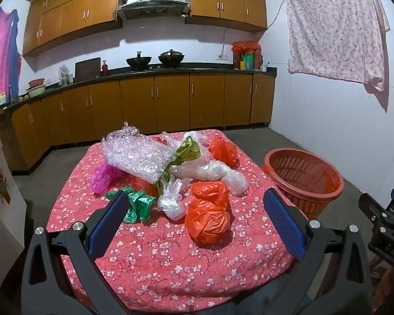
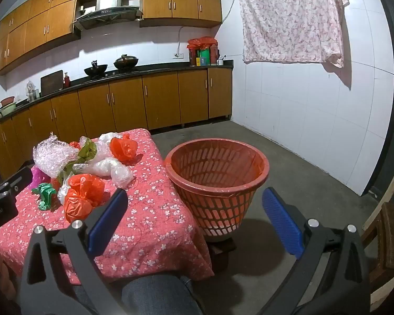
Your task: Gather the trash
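Two black woks on the counter, floral sheet (pink-patterned) on the white wall

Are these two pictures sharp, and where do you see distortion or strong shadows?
Left wrist view: sharp, but the fisheye bends the counter; black corners. Right wrist view: also sharp; the hanging cloth throws a hard shadow on the wall; the basket looks stretched.

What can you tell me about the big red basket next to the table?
The red basket is round plastic, wider at its rim than its base, with slotted walls. A thin reddish liner covers the inside and folds over the rim. It stands upright on a low dark stand on the floor, right beside the table's flowered cloth. No trash shows inside.
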Demonstrator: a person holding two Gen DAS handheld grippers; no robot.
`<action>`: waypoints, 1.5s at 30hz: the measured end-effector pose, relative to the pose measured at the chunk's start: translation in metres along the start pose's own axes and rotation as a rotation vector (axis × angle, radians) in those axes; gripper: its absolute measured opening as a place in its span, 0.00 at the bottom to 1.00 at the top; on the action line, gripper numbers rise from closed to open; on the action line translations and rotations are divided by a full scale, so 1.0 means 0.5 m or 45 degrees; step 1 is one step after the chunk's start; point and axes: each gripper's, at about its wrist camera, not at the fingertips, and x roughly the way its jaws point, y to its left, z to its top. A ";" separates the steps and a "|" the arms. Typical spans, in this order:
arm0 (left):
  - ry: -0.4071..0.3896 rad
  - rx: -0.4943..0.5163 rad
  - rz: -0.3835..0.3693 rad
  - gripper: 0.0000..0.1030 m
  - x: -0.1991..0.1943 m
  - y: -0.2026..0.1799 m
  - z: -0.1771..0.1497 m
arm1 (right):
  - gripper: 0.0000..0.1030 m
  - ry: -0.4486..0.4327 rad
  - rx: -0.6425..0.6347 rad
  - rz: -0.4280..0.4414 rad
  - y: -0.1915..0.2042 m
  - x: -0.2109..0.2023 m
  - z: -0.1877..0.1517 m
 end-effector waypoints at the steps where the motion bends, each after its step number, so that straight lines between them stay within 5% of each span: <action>1: 0.000 0.001 0.000 0.98 0.000 0.000 0.000 | 0.96 -0.001 -0.002 0.000 0.000 0.000 0.000; 45: 0.010 -0.007 -0.004 0.98 0.001 0.000 0.000 | 0.96 -0.005 -0.003 0.000 0.001 -0.002 0.001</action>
